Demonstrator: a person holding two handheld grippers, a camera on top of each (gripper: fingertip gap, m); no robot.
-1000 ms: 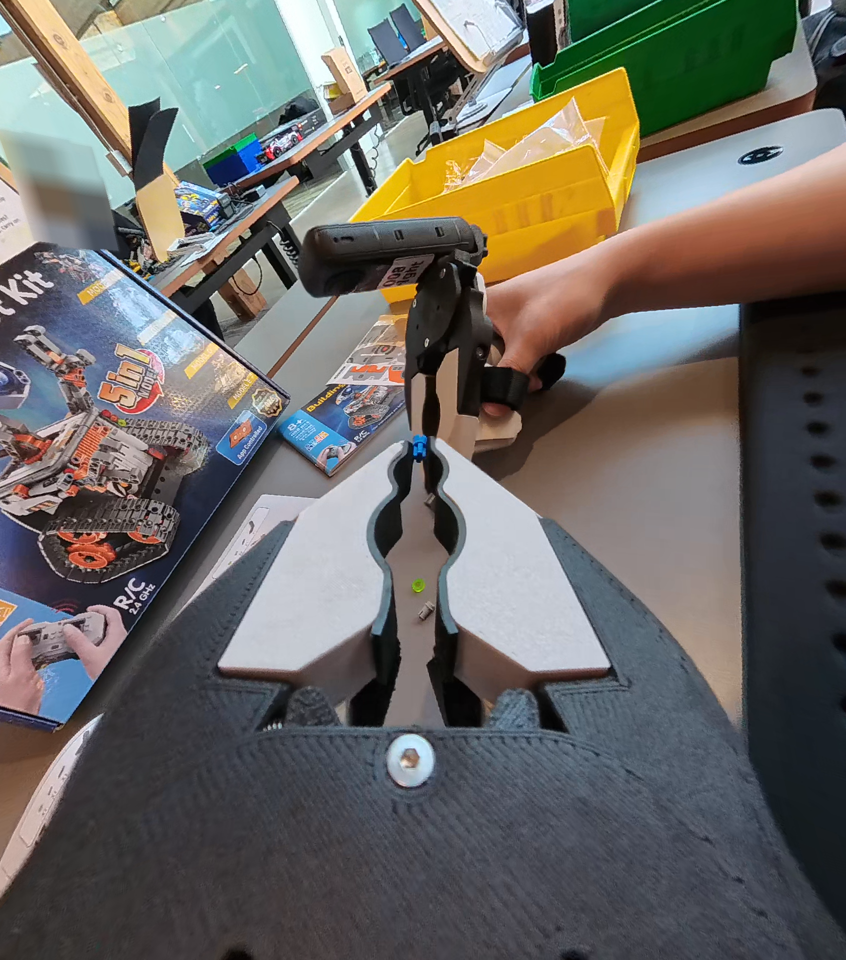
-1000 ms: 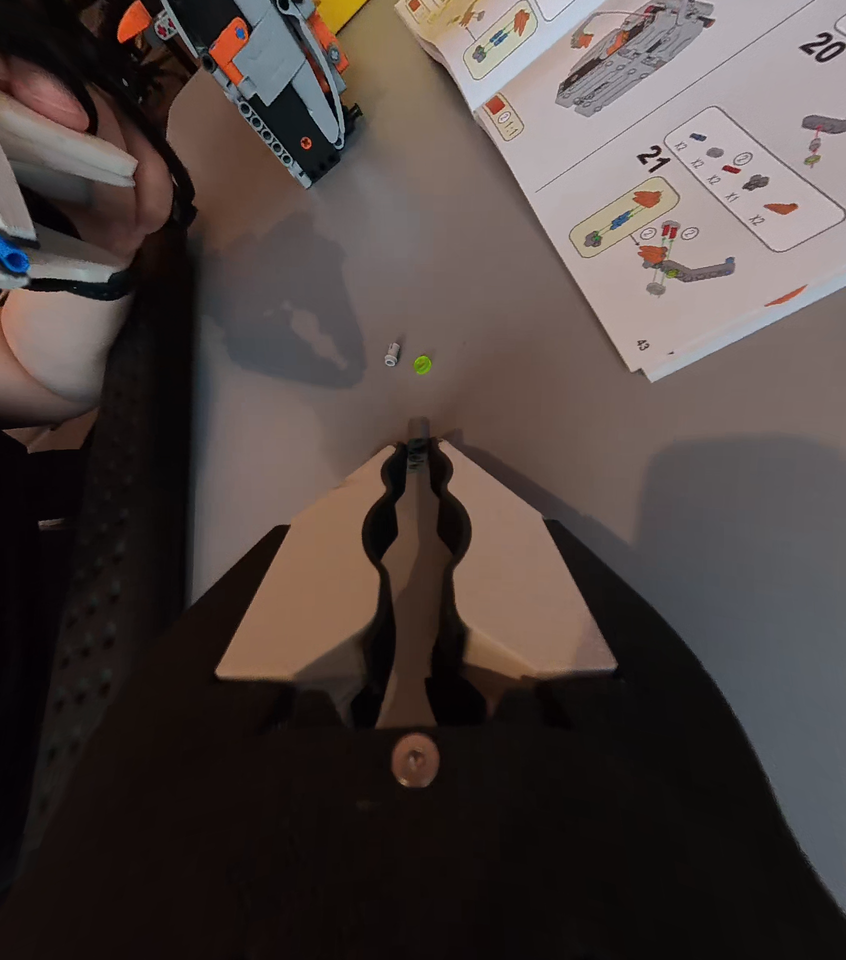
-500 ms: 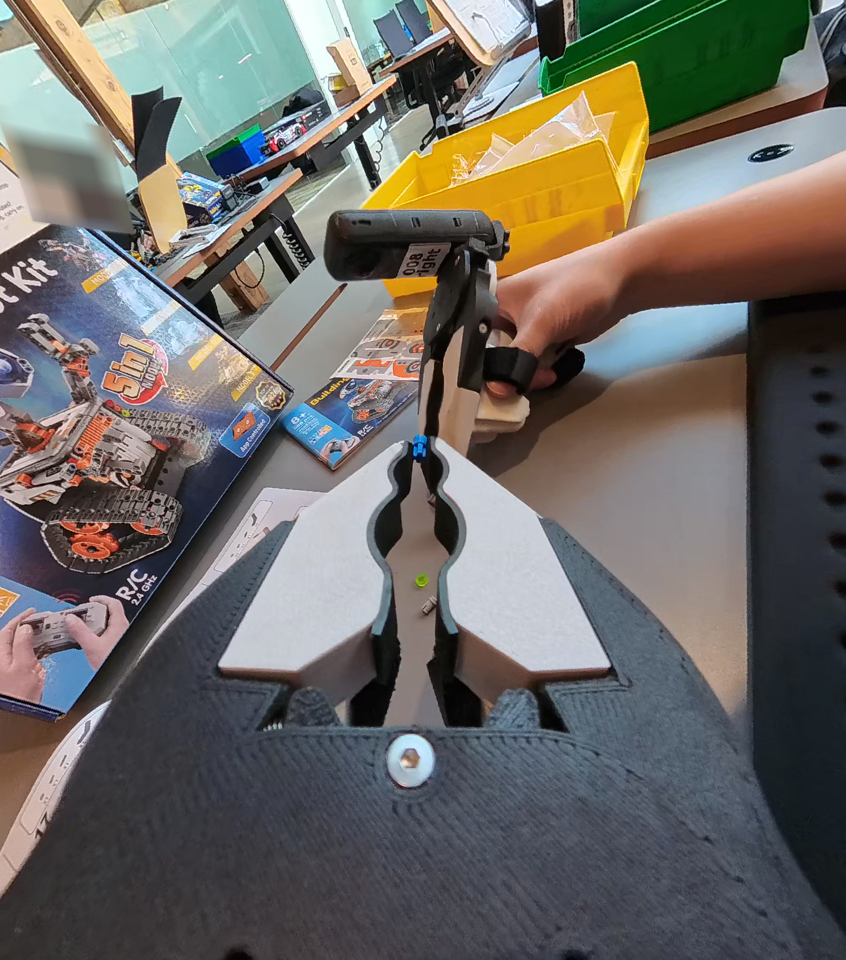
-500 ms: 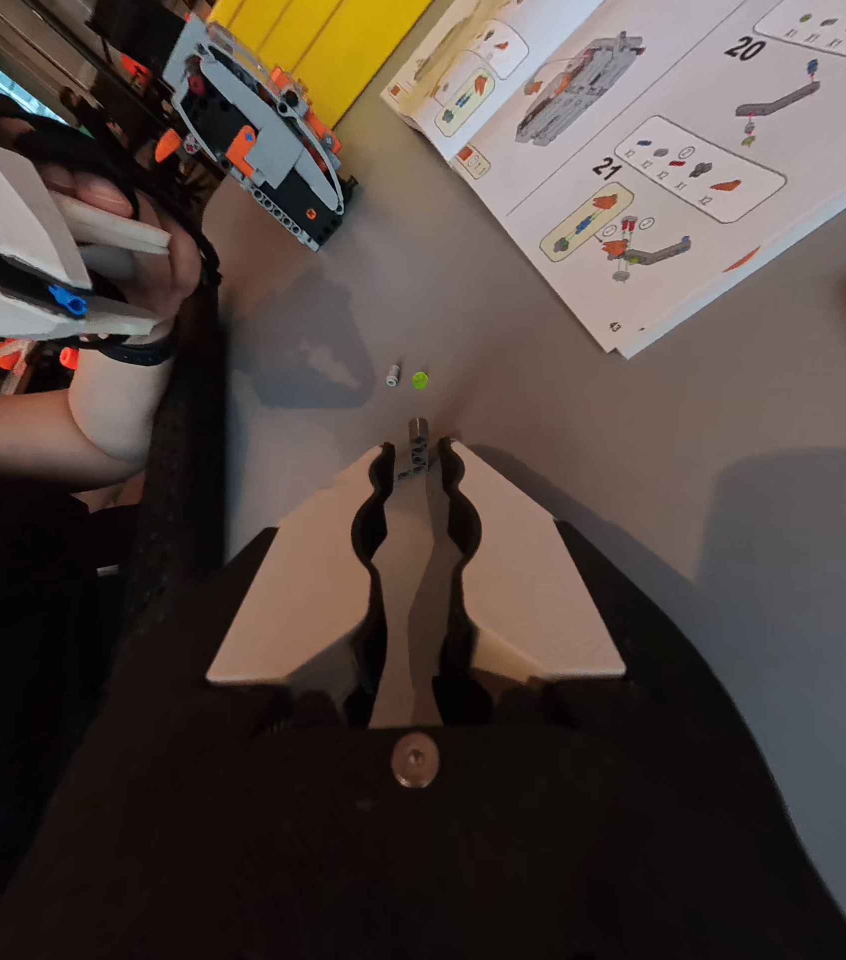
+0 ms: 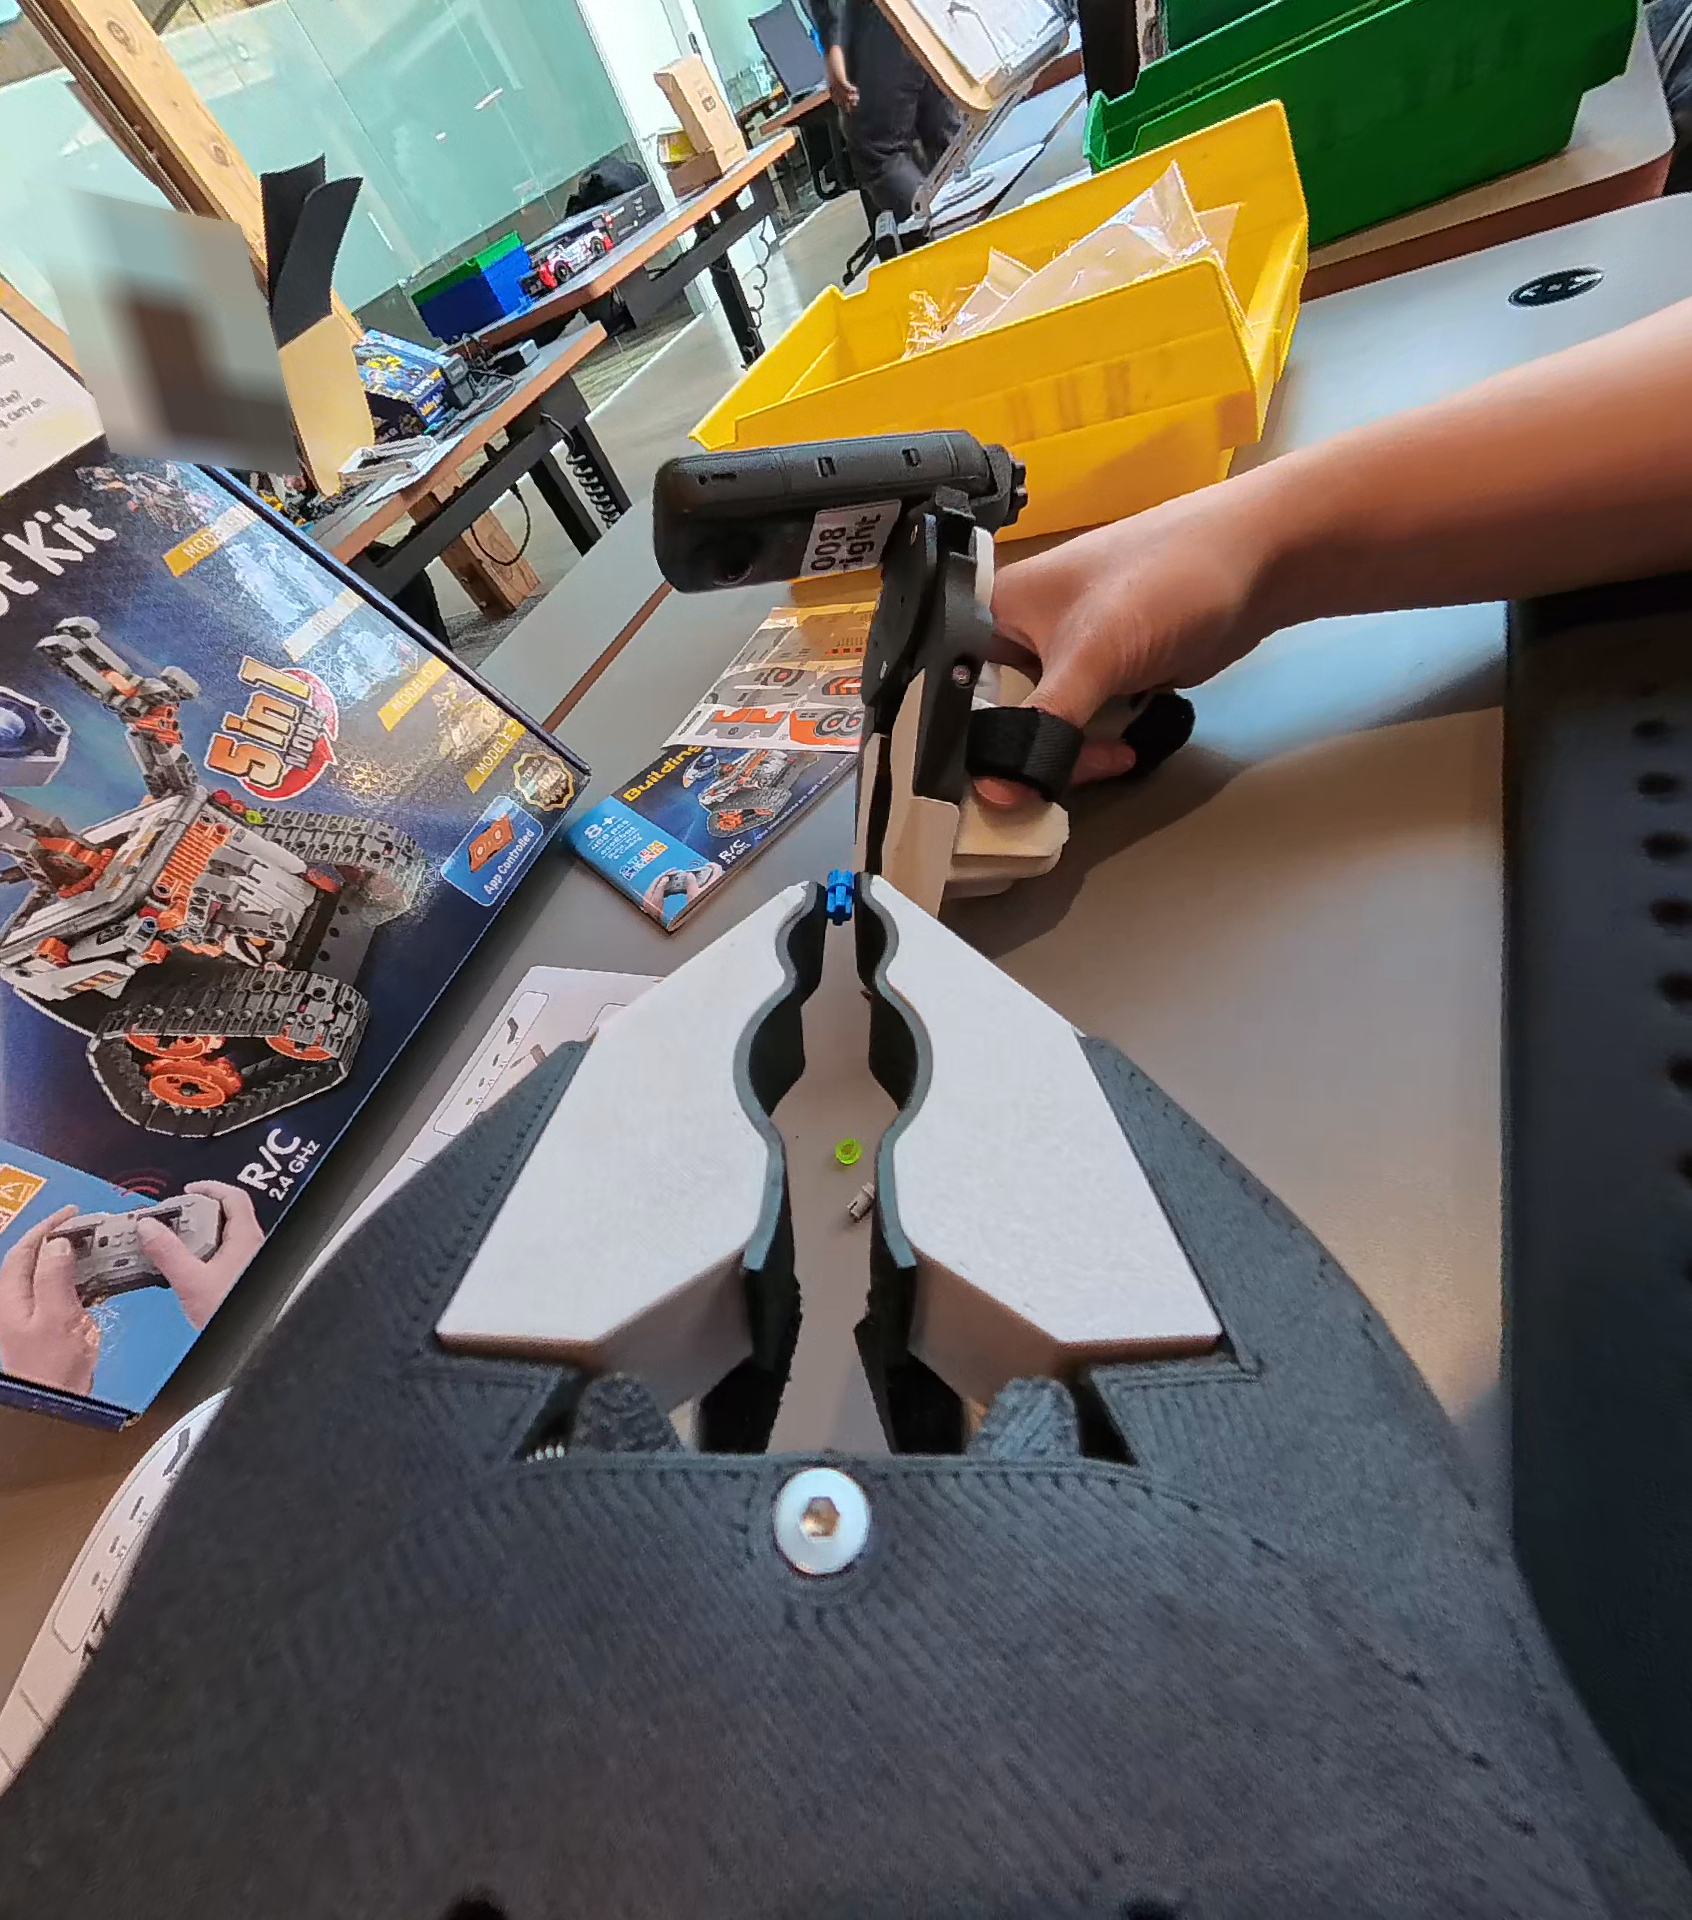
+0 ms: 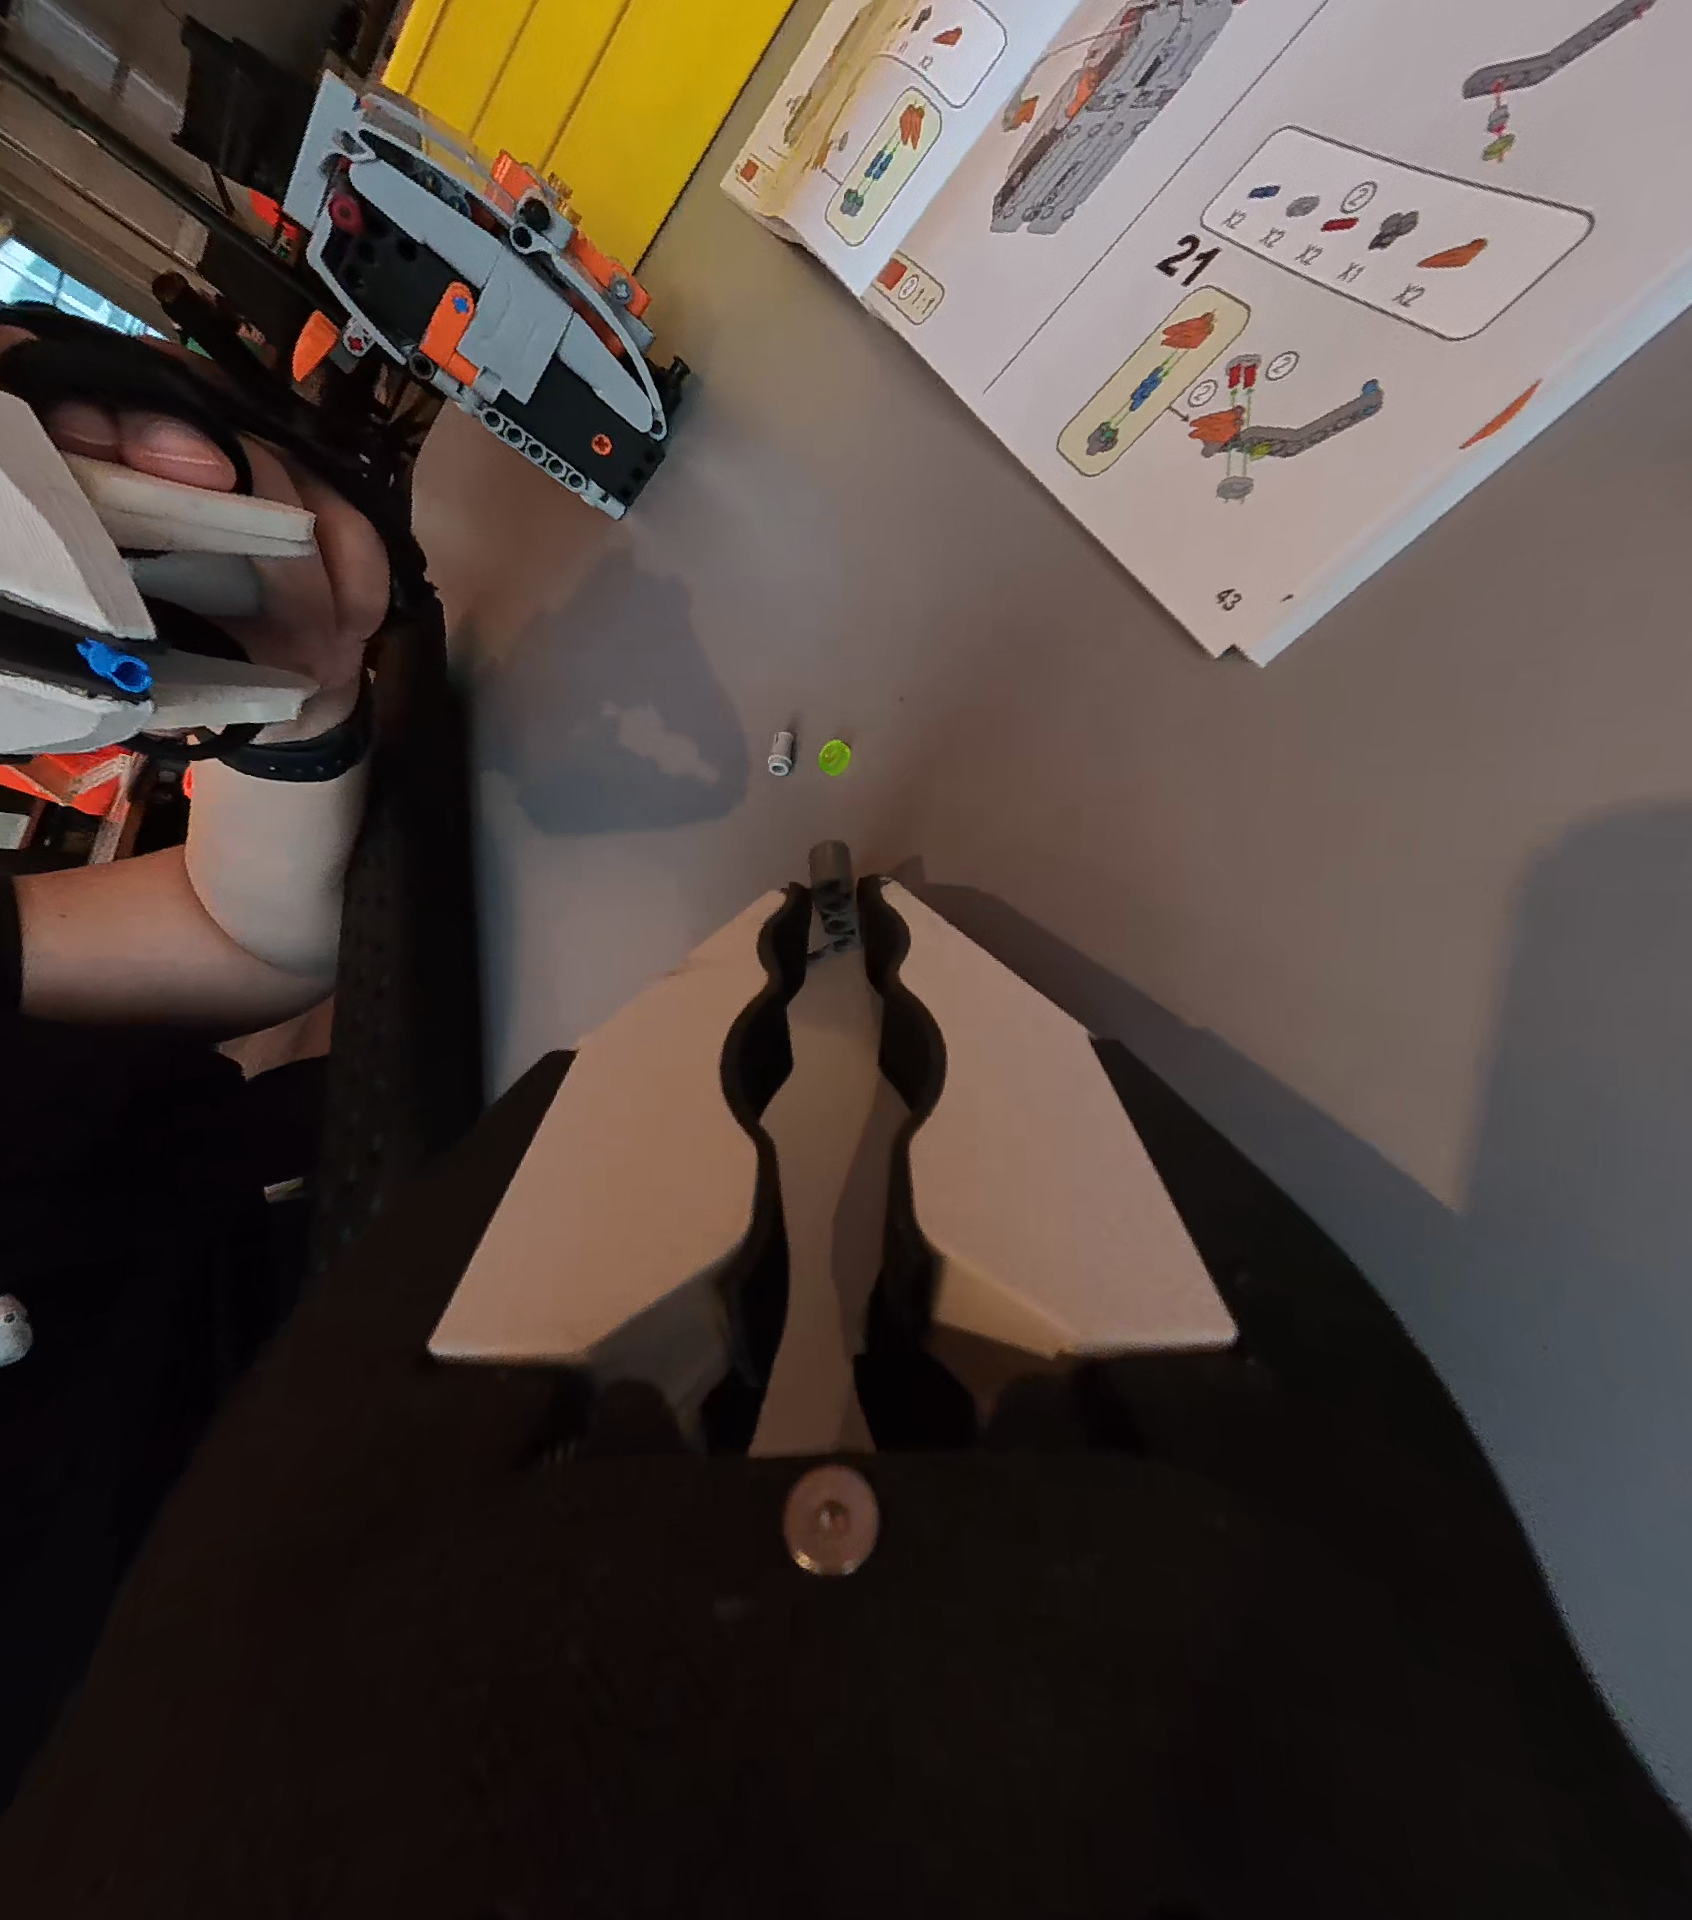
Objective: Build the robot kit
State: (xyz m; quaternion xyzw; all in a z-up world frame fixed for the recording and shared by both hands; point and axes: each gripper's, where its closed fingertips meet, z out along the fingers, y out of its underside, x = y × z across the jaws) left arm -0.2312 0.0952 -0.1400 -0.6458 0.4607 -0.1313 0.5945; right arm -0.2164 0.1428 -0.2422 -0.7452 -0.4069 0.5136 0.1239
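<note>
My left gripper (image 5: 839, 902) is shut on a small blue pin (image 5: 839, 898) at its fingertips, held above the grey table (image 5: 1237, 1039). It shows at the left of the right wrist view (image 6: 109, 675), the blue pin (image 6: 117, 665) still in it. My right gripper (image 6: 831, 894) is shut on a small dark grey beam piece (image 6: 831, 902), tip down near the table. It stands just beyond the left fingertips in the left wrist view (image 5: 909, 821). A green round stud (image 6: 834, 757) and a small grey pin (image 6: 781, 752) lie on the table just ahead of the right gripper; both show between the left fingers (image 5: 849, 1150).
A grey, black and orange brick model (image 6: 499, 312) stands at the back left. An open instruction booklet (image 6: 1341, 260) lies at the right. A kit box (image 5: 146, 883), a small booklet (image 5: 707, 810), a yellow bin (image 5: 1029, 353) and a green bin (image 5: 1393, 94) are around.
The right gripper has tilted and lifted a little with the grey piece in it. The left gripper with the blue pin has shifted slightly; the stud and pin have not moved.
</note>
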